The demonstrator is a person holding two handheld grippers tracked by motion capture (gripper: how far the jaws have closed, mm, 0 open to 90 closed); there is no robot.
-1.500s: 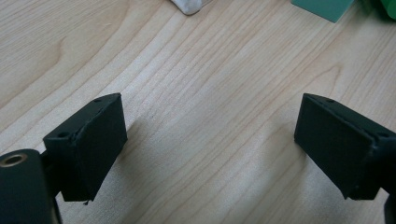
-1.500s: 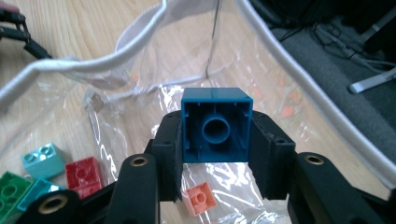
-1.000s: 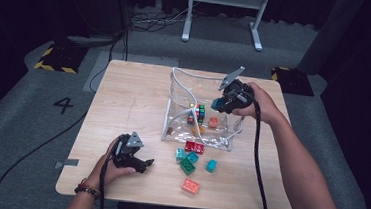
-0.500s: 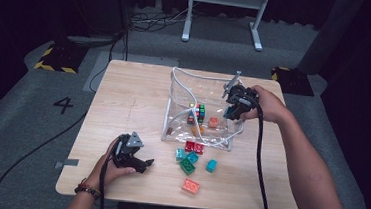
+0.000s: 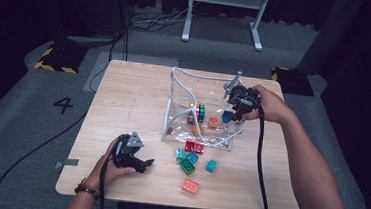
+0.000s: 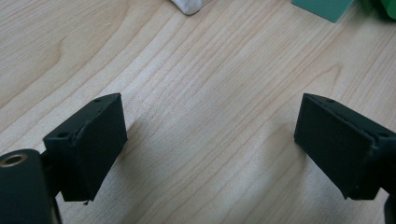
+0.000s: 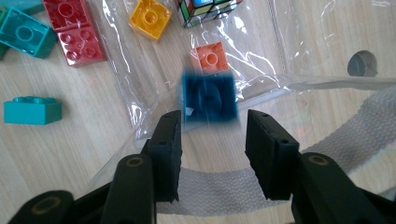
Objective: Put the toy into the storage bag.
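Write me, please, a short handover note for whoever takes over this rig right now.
Left gripper: open, empty, low over the table.
Right gripper: above the clear bag, jaws just been opening, nothing between them. The blue brick is blurred beyond their tips, apparently dropping in.
Done: puzzle cube, orange brick and yellow brick are in the bag.
Left: red bricks, teal bricks, green brick and salmon brick lie outside.

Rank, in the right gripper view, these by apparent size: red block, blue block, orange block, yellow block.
1. red block
2. blue block, blurred and nearest the camera, so unsure
3. yellow block and orange block look alike.
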